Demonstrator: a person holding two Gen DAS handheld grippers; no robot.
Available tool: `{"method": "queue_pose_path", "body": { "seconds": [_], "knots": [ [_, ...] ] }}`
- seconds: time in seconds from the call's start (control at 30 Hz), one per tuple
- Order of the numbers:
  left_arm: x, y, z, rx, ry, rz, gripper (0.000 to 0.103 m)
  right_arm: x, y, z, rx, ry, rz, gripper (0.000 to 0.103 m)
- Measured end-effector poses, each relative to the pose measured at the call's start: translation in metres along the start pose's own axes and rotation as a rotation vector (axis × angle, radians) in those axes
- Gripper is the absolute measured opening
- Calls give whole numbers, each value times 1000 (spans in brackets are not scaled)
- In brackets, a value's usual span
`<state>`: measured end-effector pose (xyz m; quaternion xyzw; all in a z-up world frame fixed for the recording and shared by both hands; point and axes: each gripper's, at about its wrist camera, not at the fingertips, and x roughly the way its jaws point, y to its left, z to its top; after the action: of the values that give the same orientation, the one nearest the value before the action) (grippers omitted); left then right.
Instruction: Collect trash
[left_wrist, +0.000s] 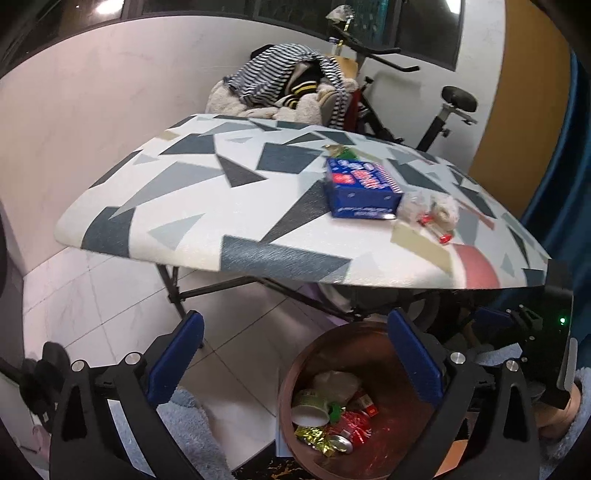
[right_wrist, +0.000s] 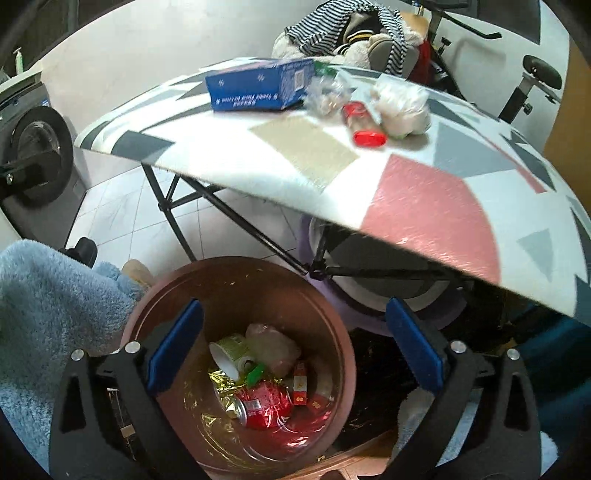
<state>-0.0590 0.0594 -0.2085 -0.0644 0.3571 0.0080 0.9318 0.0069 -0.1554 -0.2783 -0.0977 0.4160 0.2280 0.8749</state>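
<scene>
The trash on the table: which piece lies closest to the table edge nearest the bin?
The small red-capped bottle, lying on its side. The blue box and the crumpled clear plastic wrappers sit farther back.

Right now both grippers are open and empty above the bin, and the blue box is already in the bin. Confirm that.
Not quite: the blue box lies on the table, not in the bin, as the right wrist view shows. The left gripper and right gripper are open and empty.

1 blue box (right_wrist: 258, 90), 1 red-capped bottle (right_wrist: 364, 123), 2 crumpled clear wrappers (right_wrist: 402, 107) on 1 table (right_wrist: 303, 147); 1 bin (right_wrist: 236, 280).
</scene>
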Motion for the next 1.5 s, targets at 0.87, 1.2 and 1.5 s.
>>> {"method": "queue_pose_path", "body": {
  "seconds": [0.87,1.2,1.5],
  "knots": [
    [-24,-5,113,73,-182,-62,97,-56,-80,97,-57,-103,36,97],
    [14,7,119,23,-81,-74,97,-23,-106,111,20,-68,103,97],
    [43,13,117,-12,-8,-94,97,24,-118,138,200,-34,178,83]
  ]
}}
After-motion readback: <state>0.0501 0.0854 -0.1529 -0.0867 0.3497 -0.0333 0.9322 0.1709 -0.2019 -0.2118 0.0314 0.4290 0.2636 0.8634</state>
